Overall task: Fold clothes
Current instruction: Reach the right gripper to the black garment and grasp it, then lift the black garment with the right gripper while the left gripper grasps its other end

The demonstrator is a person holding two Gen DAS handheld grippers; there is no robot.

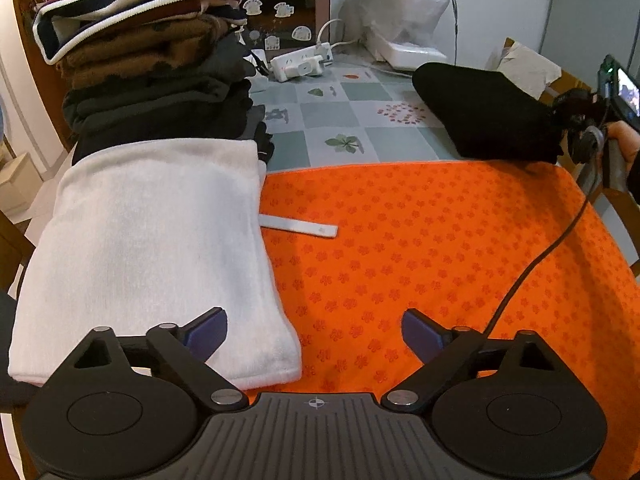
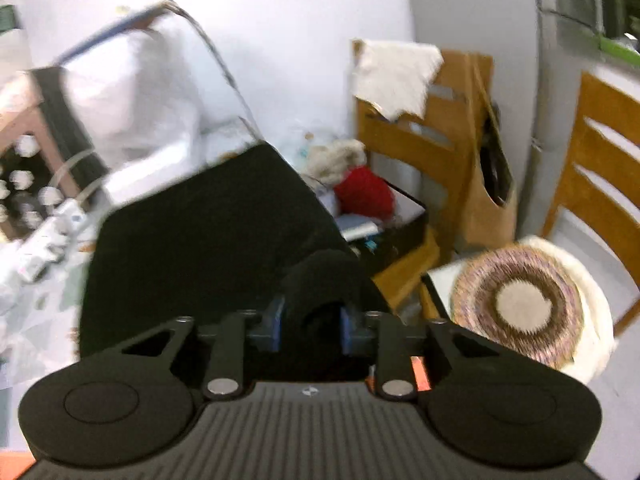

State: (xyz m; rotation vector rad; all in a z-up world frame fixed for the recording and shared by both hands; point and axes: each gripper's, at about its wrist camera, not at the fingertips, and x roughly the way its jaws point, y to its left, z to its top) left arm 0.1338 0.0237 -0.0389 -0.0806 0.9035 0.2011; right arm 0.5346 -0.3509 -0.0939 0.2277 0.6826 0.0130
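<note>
black garment (image 2: 208, 232), soft bunched fold in right claw (image 2: 312, 322)

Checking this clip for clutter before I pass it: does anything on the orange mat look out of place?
Yes. A flat white strip lies loose on the orange mat, beside the folded white towel. It is no garment and sits in the folding area. Nothing looks spilled or damaged.

Blurred table edge (image 2: 36, 280), black garment (image 2: 192, 240) partly behind right hand-held gripper (image 2: 312, 326)

towel (image 1: 152, 248) left on mat (image 1: 440, 260), clothes stack (image 1: 152, 68) behind it
</note>
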